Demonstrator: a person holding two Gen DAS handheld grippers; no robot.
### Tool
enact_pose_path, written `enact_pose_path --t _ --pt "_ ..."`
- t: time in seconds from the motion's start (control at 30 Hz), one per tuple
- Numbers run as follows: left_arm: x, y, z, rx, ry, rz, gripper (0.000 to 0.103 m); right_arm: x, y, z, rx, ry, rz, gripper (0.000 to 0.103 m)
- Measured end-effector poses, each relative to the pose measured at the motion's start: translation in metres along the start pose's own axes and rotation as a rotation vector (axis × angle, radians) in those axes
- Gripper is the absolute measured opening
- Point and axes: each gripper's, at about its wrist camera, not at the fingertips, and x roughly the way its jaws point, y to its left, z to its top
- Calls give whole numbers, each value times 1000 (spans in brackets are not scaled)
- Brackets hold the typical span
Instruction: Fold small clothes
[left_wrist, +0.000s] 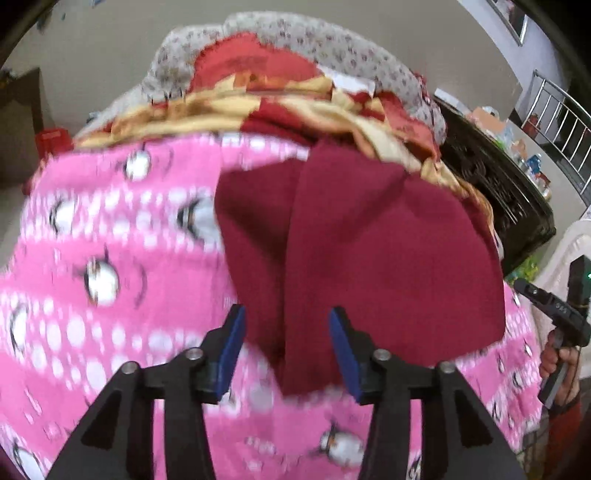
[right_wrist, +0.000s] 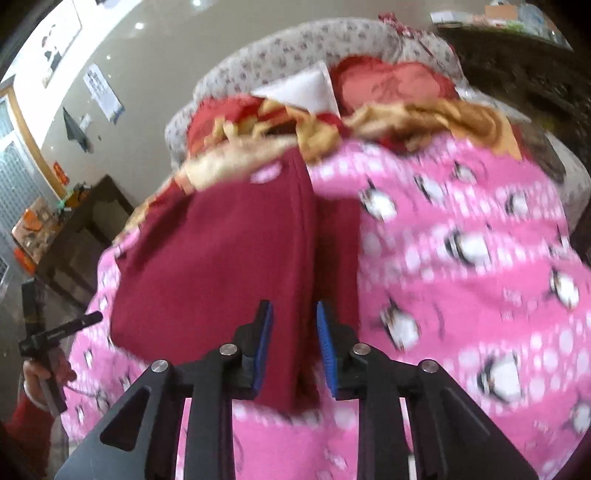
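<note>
A pink fleece blanket printed with white penguins and dots (left_wrist: 110, 229) covers the work surface, in a room with pale grey walls and a dark cabinet (left_wrist: 495, 199) off to one side. On the blanket lies a dark maroon knit garment (left_wrist: 369, 240), folded lengthwise so that a long crease runs down its middle; its near end reaches toward both cameras. The left gripper (left_wrist: 286, 350) hangs over that near end with its blue-padded jaws apart, the cloth lying between them but not pinched. The right gripper (right_wrist: 294, 349) stands likewise over the near end, its blue pads apart on either side of the crease and not pressing it. Beyond the garment sits a rumpled heap of red and yellow patterned cloth (left_wrist: 280, 99), and behind that a grey flower-print cushion (left_wrist: 332, 40). A hand in a red sleeve (right_wrist: 40, 373) holds the other gripper's handle at the frame edge.
</note>
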Motion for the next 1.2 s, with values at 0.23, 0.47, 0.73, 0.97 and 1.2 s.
enact_pose_path --t 0.23,0.47,0.73,0.97,1.2 --pt "52 -25 47 -47 -10 37 59 51 34 61 -55 -43 12 40" --pt "97 -6 55 -148 41 94 63 120 -4 85 57 9 -113 40" --pt "88 -7 51 -135 39 100 63 111 0 83 55 6 -131 38" --pt "47 -4 20 -121 33 125 63 85 80 83 -79 -7 84 43" --pt "24 26 -35 -199 52 130 66 136 180 72 -256 69 188 43"
